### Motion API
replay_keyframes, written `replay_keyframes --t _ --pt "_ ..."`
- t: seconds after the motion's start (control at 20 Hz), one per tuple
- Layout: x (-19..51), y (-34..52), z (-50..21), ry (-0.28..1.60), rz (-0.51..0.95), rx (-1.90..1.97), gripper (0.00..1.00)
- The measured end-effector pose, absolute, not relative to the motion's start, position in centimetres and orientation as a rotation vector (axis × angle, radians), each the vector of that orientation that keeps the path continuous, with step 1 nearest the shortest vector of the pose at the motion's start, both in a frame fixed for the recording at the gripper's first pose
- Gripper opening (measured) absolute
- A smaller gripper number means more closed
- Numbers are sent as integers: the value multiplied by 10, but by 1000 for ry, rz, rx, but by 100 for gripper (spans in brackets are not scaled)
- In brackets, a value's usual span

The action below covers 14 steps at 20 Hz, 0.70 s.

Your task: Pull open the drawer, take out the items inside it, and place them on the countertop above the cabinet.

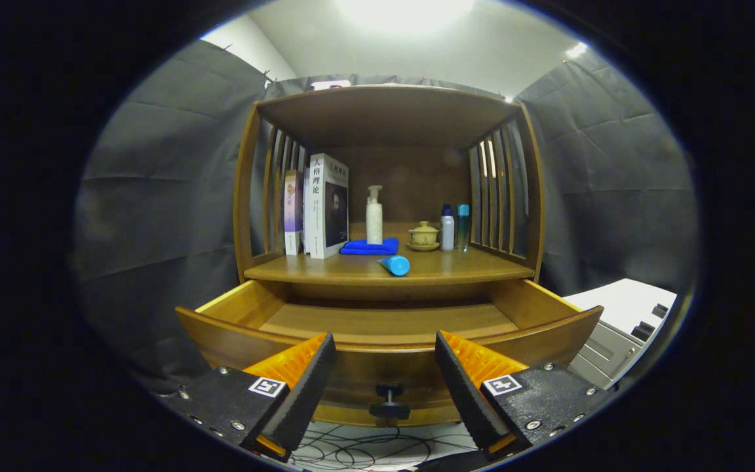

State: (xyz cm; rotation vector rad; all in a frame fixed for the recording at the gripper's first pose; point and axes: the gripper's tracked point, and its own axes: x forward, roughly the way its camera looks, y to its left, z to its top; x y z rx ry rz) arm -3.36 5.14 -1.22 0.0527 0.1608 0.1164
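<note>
facing a wooden cabinet [387, 196], the gripper [385, 387] is held with its fingers spread apart, gripping nothing. the drawer [387, 328] is pulled open just ahead of them, its black knob [389, 401] seen between them. on the countertop [469, 265] above, a blue tube [395, 265] is laid on its side, near a folded blue cloth [369, 247], a pump bottle [374, 215] and upright books [327, 204].
</note>
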Motion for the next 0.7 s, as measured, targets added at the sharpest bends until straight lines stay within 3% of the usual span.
replay_keyframes --t 0.7 --pt "-25 57 -30 186 95 8 94"
